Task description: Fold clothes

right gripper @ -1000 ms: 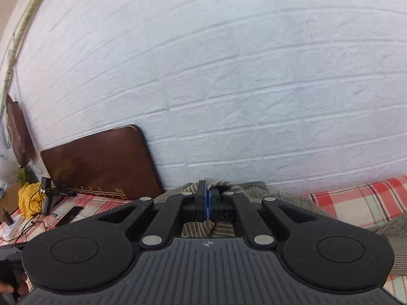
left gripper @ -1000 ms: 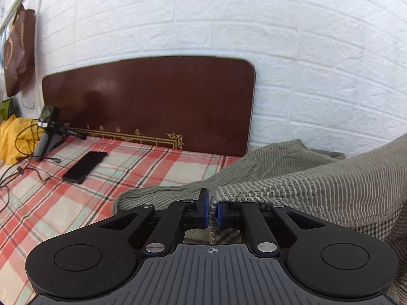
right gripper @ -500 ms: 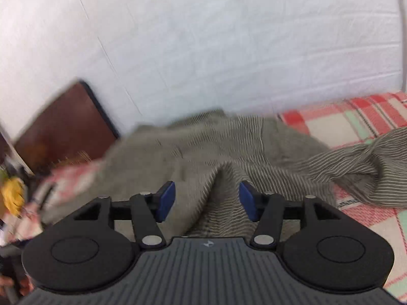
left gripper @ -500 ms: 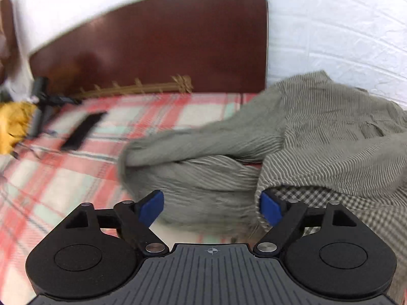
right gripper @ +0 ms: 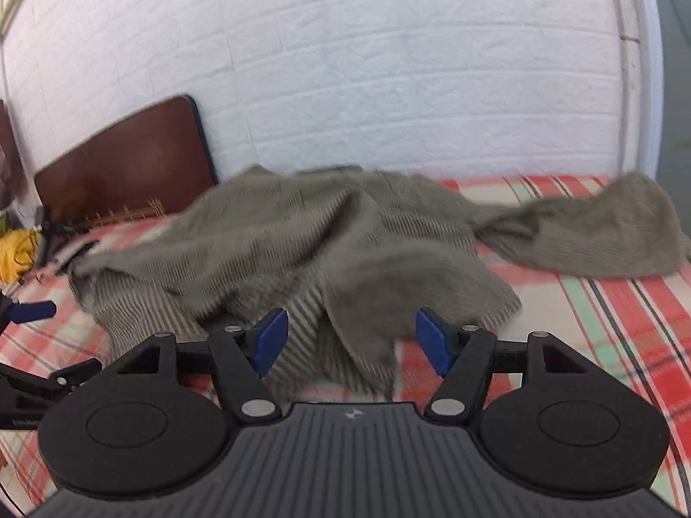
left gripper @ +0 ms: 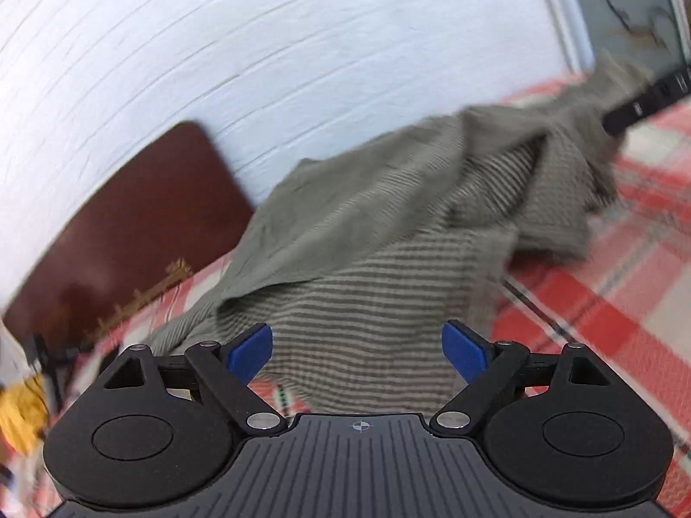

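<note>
- The grey-green striped garment point(right gripper: 276, 241) lies crumpled on the plaid bedsheet point(right gripper: 613, 315), up against the white brick wall point(right gripper: 388, 64).
- Long axis: in my right wrist view it runs side to side across the bed, roughly parallel to the wall. One sleeve point(right gripper: 604, 233) stretches out flat to the right; the bulk is heaped at centre and left.
- A folded-over flap point(right gripper: 367, 336) points toward my right gripper, showing a paler, wider-striped inner face beside it.
- In my left wrist view the garment point(left gripper: 380, 224) climbs from lower centre to upper right; the frame is tilted and blurred, so I take no finer reading of the folds.
- Left gripper point(left gripper: 357, 352): jaws opening, blue pads well apart; cloth is seen between them but the pads do not press it.
- Right gripper point(right gripper: 352, 341): jaws spread, nothing clamped; the flap's edge lies in the gap between the pads, untouched.
- The left gripper also shows at the left edge of my right view, one blue pad point(right gripper: 32, 311) visible.
- Dark brown headboard point(right gripper: 125, 164) leans on the wall left of the garment.
- Yellow cloth point(right gripper: 17, 250) sits at far left, with some blurred dark gear beside it.
</note>
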`<state>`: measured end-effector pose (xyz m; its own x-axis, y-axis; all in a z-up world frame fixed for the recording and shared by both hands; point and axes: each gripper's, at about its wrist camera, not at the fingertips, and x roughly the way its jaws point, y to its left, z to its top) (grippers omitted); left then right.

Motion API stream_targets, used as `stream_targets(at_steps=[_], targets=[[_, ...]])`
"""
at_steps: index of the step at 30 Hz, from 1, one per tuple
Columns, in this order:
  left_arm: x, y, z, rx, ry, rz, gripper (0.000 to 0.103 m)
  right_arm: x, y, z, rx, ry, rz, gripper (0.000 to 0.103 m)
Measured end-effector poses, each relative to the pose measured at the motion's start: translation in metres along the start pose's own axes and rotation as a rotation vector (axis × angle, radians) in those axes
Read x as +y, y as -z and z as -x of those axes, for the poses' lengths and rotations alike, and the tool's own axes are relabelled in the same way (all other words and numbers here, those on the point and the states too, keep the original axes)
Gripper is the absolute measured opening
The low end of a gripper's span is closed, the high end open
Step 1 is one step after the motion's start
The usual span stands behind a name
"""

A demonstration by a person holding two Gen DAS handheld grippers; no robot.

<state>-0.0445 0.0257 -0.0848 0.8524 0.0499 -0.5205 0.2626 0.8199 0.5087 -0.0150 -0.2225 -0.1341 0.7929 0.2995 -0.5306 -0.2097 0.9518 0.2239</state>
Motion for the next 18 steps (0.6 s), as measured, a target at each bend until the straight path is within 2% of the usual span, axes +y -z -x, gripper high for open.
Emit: stream_targets(at_steps=[3,7,10,12,13,16,18], targets=[[-0.035,-0.003,-0.009,0.012,-0.021,-0.055,0.093,-0.008,0.015,0.004,0.032,-0.012,-0.056,0.07],[-0.055,-0.007,-0.032,0.053,-0.056,-0.015,0.092,-0.011,0.026,0.006,0.056,-0.021,-0.083,0.07],[-0.057,-0.007,-0.046,0.068,-0.062,0.023,0.086,-0.013,0.032,0.003,0.085,-0.026,-0.101,0.07],[-0.054,-0.007,-0.054,0.09,-0.079,0.031,0.049,-0.013,0.035,0.0,0.093,-0.024,-0.094,0.07],[-0.053,-0.007,-0.058,0.1,-0.088,0.034,0.0,-0.012,0.037,-0.001,0.097,-0.023,-0.09,0.07],[-0.025,-0.007,-0.062,0.138,-0.075,0.154,0.0,-0.009,0.038,-0.007,0.1,-0.006,-0.052,0.07],[-0.007,-0.009,-0.05,0.109,-0.089,0.192,0.0,-0.006,0.035,-0.013,0.098,0.016,-0.003,0.07]])
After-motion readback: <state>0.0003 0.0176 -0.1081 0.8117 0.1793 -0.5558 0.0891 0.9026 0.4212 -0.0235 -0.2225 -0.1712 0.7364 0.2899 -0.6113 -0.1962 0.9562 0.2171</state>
